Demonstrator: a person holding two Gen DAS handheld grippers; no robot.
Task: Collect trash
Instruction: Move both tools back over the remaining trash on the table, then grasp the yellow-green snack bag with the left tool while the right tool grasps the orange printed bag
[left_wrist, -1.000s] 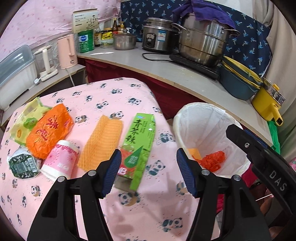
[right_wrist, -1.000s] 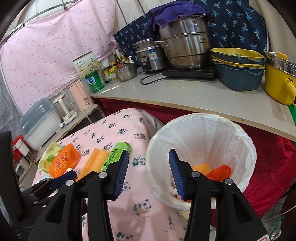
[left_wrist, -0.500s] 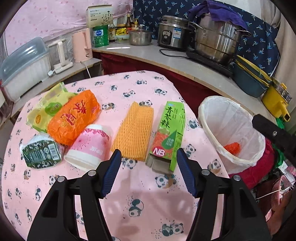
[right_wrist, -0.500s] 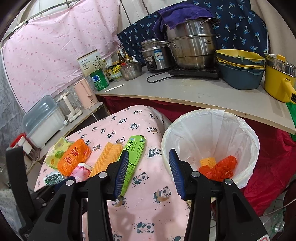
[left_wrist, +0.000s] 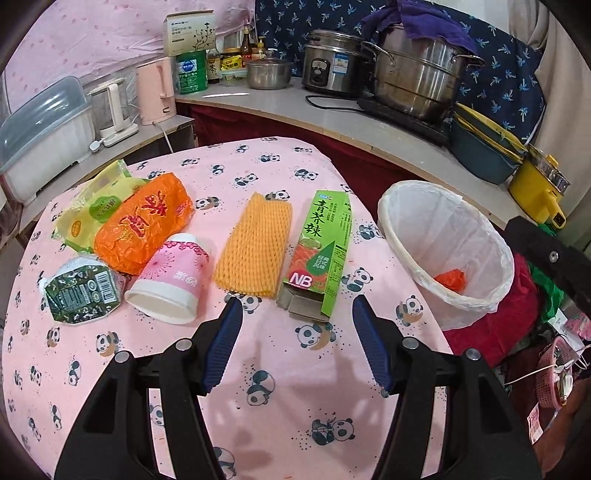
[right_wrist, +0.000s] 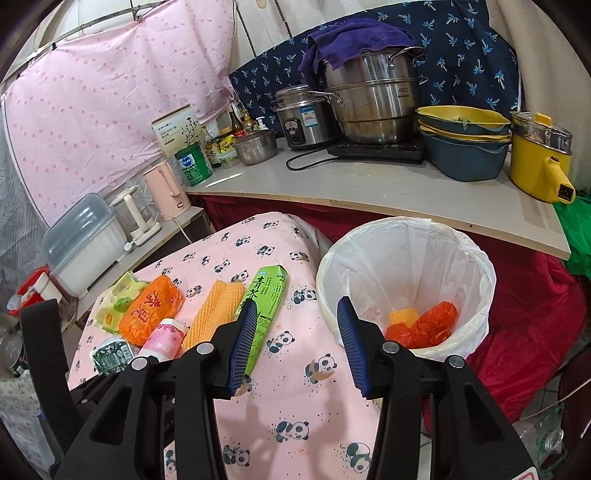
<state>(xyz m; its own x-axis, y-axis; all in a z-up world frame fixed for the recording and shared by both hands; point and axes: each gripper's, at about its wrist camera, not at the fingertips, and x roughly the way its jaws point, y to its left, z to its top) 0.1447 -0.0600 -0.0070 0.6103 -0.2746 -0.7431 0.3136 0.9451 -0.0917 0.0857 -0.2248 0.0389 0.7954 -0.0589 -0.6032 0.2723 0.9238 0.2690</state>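
Left wrist view
Left claw (left_wrist: 295, 343): jaws apart, nothing between them, poised above the bench (left_wrist: 258, 413) just short of the trash row, likely choosing a piece.
Trash row: green carton (left_wrist: 321, 251), orange foam net (left_wrist: 255, 247), pink cup (left_wrist: 171, 277) on its side, orange wrapper (left_wrist: 144, 225), yellow packet (left_wrist: 96, 208) and dark green packet (left_wrist: 81, 291), laid side by side within reach.
Bin (left_wrist: 491, 258): white liner, beside the bench edge for short drops; an orange scrap inside.

Right wrist view
Right claw (right_wrist: 295, 343): jaws narrower, empty, over the bench edge between carton (right_wrist: 266, 295) and bin (right_wrist: 476, 273).
Bin contents: crumpled orange wrapper (right_wrist: 424, 325) and a foam net piece (right_wrist: 402, 316).
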